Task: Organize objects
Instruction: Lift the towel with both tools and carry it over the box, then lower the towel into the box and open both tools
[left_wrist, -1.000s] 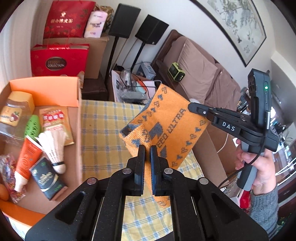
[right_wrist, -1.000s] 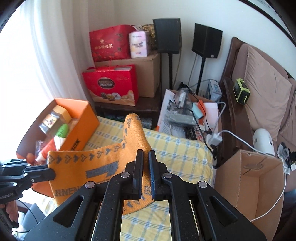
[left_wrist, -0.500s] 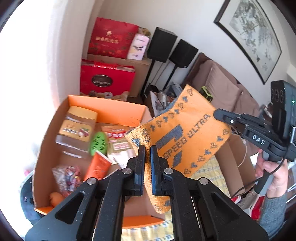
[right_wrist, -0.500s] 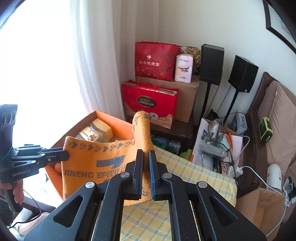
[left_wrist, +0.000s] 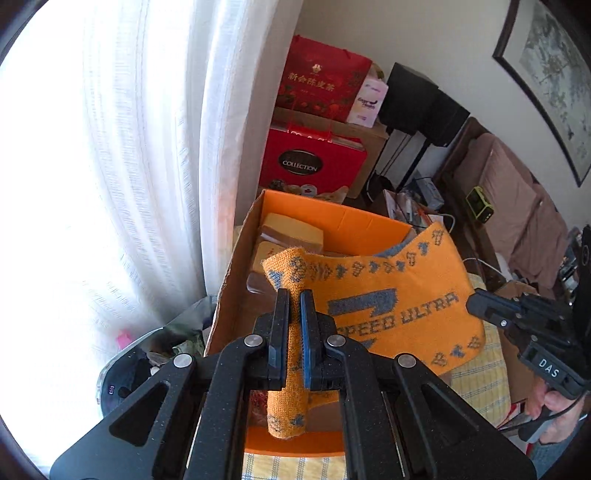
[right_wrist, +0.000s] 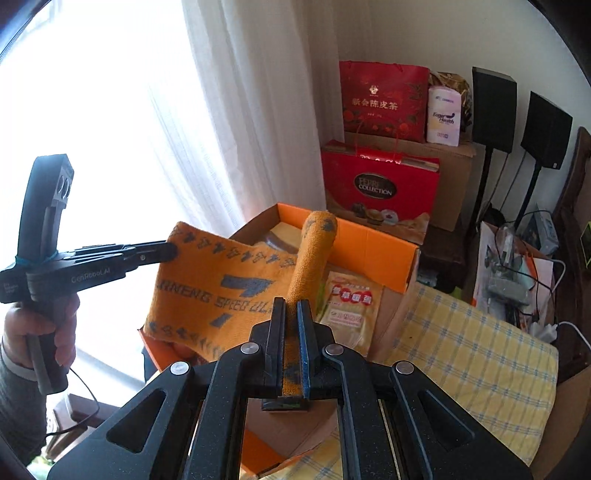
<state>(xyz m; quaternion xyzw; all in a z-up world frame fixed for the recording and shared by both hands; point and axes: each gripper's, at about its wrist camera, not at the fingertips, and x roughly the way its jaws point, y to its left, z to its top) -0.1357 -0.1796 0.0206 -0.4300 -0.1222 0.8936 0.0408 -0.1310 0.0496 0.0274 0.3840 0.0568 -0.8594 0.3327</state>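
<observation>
An orange knitted cloth (left_wrist: 388, 295) with grey "SPEED ULTRA" lettering hangs stretched between both grippers. My left gripper (left_wrist: 294, 295) is shut on one bunched end of it. My right gripper (right_wrist: 291, 304) is shut on the other end, which rolls up over its fingers. Each tool shows in the other's view: the right gripper (left_wrist: 474, 302) at the cloth's right edge, the left gripper (right_wrist: 170, 250) at its upper left corner. The cloth hangs above the open orange box (left_wrist: 332, 218), hiding most of its contents. A yellow-lidded jar (left_wrist: 291, 229) and a printed sachet (right_wrist: 351, 306) show inside.
A white curtain (left_wrist: 147, 166) and bright window stand left of the box. Behind it are red gift boxes (right_wrist: 380, 188), a brown carton (right_wrist: 458, 184) and two black speakers on stands (right_wrist: 517, 110). A yellow checked tablecloth (right_wrist: 461, 350) lies to the right, with a sofa (left_wrist: 517, 206) beyond.
Both grippers have carried the stretched cloth leftward, from over the checked tablecloth to above the orange box. The views have swung toward the curtain.
</observation>
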